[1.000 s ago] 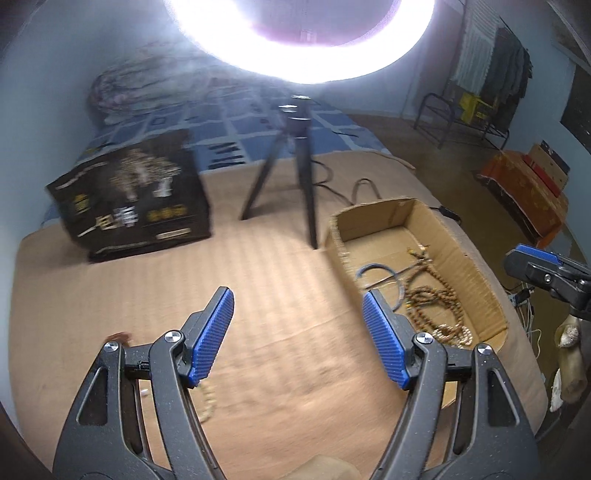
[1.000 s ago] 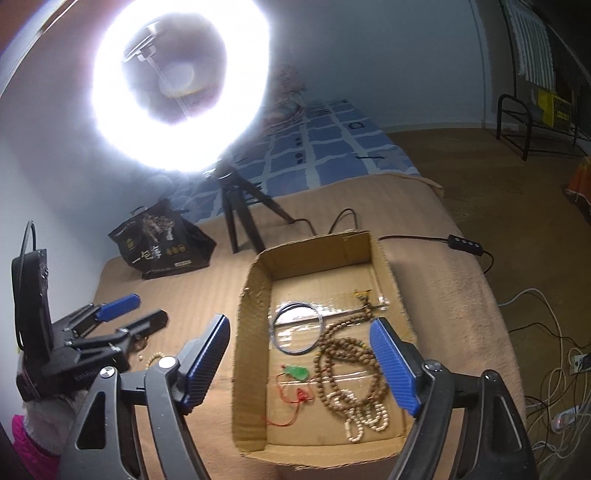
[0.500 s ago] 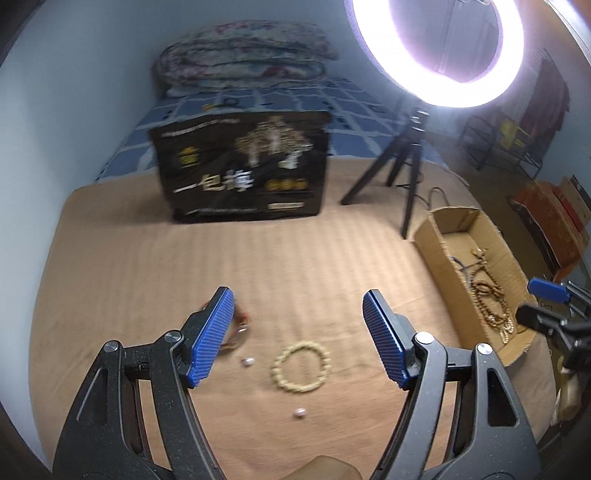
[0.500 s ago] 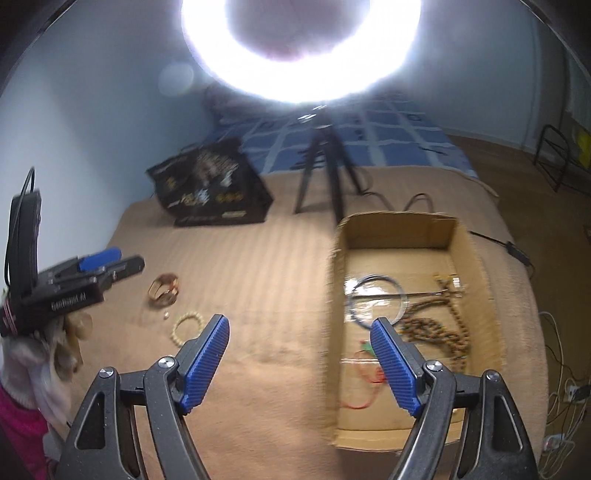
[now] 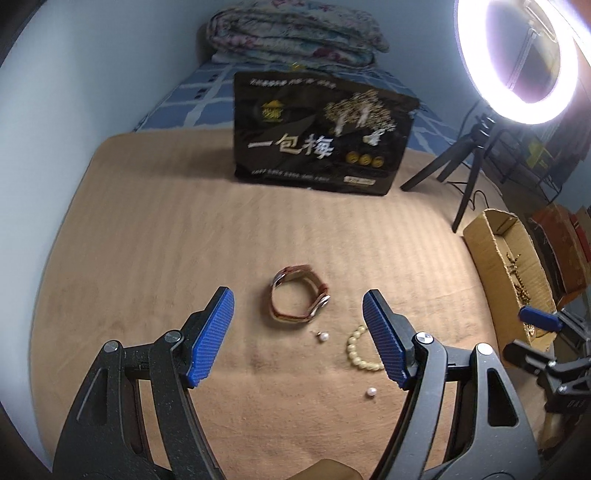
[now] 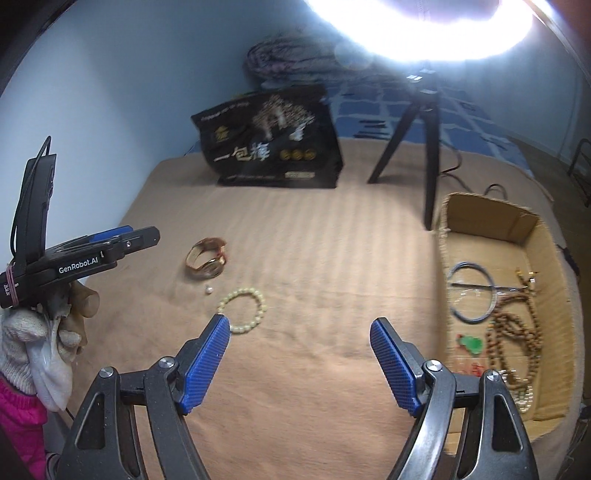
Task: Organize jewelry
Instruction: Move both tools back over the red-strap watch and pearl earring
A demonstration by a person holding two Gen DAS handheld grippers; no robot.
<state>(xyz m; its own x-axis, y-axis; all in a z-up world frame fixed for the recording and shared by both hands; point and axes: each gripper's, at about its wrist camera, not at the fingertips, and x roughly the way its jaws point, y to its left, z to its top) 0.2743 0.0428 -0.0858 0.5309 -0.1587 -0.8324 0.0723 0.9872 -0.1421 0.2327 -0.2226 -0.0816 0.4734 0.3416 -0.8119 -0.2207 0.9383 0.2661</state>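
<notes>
Looking along the left gripper (image 5: 297,325), its blue-padded jaws stand wide apart with nothing between the pads. Beyond them, on the tan blanket (image 5: 147,258), lies a brown leather bracelet (image 5: 299,297) curled into a loop. Just beside it toward the camera sits a small pearl (image 5: 324,336), and a cream bead bracelet (image 5: 360,349) lies partly hidden behind the right-hand pad. A second pearl (image 5: 370,393) rests nearer still. A black printed bag (image 5: 321,136) stands at the far edge of the blanket, with a folded quilt (image 5: 295,33) behind it. A lit ring light (image 5: 517,62) on a black tripod (image 5: 469,162) stands at the right, and past it a cardboard box (image 5: 495,258) holds brown beads. The right gripper (image 5: 532,336) shows at the right edge.

From the right wrist view, the right gripper (image 6: 299,336) also has its jaws spread and empty, over bare blanket (image 6: 314,258). The cream bead bracelet (image 6: 242,310) lies just beyond its left pad, the pearl (image 6: 209,290) and the leather bracelet (image 6: 207,258) farther off. The left gripper (image 6: 122,240) is held at the left by a gloved hand (image 6: 40,332) with a pink sleeve (image 6: 18,417). The cardboard box (image 6: 487,214) at the right holds a dark wire hoop (image 6: 472,291), a green pendant (image 6: 472,343) on red cord and long strands of brown beads (image 6: 517,332).
</notes>
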